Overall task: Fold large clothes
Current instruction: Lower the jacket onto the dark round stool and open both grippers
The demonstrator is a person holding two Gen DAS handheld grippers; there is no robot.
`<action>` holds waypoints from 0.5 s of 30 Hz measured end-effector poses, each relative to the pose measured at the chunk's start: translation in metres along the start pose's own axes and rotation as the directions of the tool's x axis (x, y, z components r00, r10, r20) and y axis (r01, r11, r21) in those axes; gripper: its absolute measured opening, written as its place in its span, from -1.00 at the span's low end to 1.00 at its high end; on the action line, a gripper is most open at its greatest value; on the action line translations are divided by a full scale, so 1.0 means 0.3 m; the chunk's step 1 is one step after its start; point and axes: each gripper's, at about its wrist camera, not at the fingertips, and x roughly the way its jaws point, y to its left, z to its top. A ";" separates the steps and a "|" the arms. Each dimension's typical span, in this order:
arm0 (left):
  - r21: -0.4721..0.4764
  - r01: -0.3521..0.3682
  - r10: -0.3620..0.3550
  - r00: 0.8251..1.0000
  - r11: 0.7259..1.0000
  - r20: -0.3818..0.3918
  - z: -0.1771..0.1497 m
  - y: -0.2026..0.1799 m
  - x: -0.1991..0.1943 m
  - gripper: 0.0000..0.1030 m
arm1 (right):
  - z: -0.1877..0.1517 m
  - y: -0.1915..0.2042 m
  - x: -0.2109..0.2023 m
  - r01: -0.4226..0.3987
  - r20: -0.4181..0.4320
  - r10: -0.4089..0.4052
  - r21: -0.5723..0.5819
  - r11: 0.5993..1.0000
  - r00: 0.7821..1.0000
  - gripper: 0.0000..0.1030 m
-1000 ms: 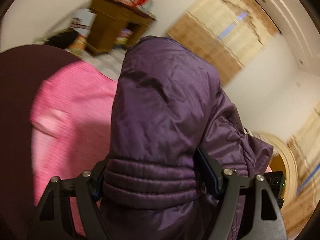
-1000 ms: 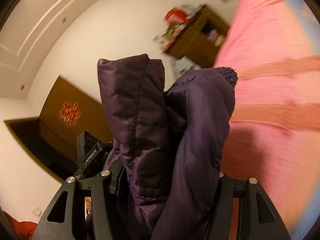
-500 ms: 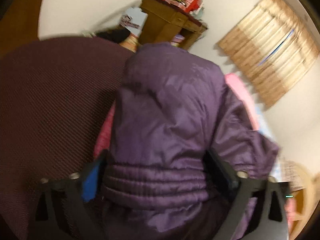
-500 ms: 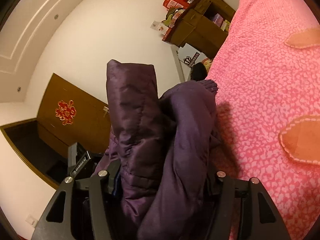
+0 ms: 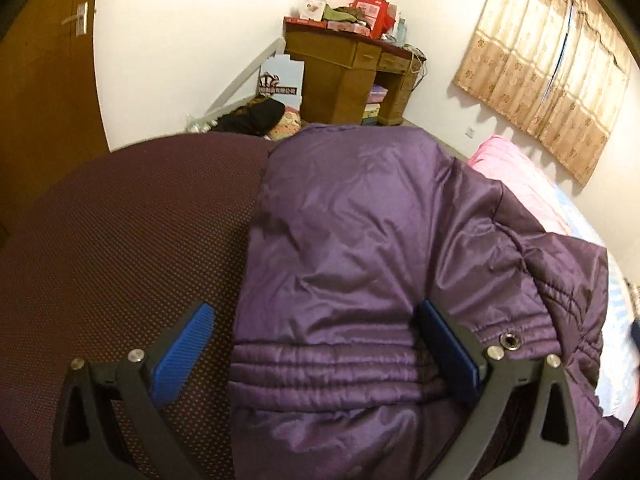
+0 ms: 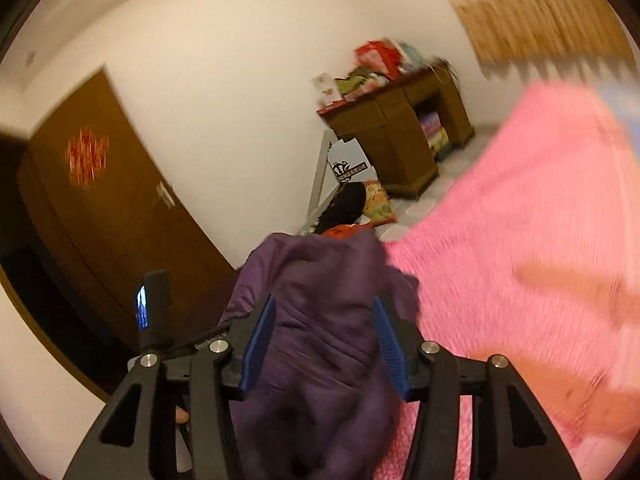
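A purple padded jacket (image 5: 380,264) lies in a folded bundle on the bed, on a dark maroon dotted cover (image 5: 120,240). My left gripper (image 5: 320,340) is open; its blue pads (image 5: 184,348) stand wide apart, the left one clear of the cloth, the right one against the quilted hem. My right gripper (image 6: 324,340) is open too, its blue pads (image 6: 260,344) standing on either side of a lump of the same jacket (image 6: 320,320). The right wrist view is blurred.
A pink blanket (image 6: 520,264) covers the bed to the right of the jacket. A wooden desk (image 5: 352,76) piled with boxes stands against the far wall. A brown door (image 6: 104,208) is at left. Curtains (image 5: 548,64) hang at right.
Both grippers came down with the jacket from mid-air to the bed. Both have opened and let go of the cloth. The jacket now rests on the bed.
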 end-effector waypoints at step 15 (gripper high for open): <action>0.000 -0.035 0.035 0.999 0.999 -0.017 0.050 -0.030 -0.002 1.00 | -0.062 0.032 0.398 0.320 -0.113 -0.335 -0.134 0.938 0.935 -0.03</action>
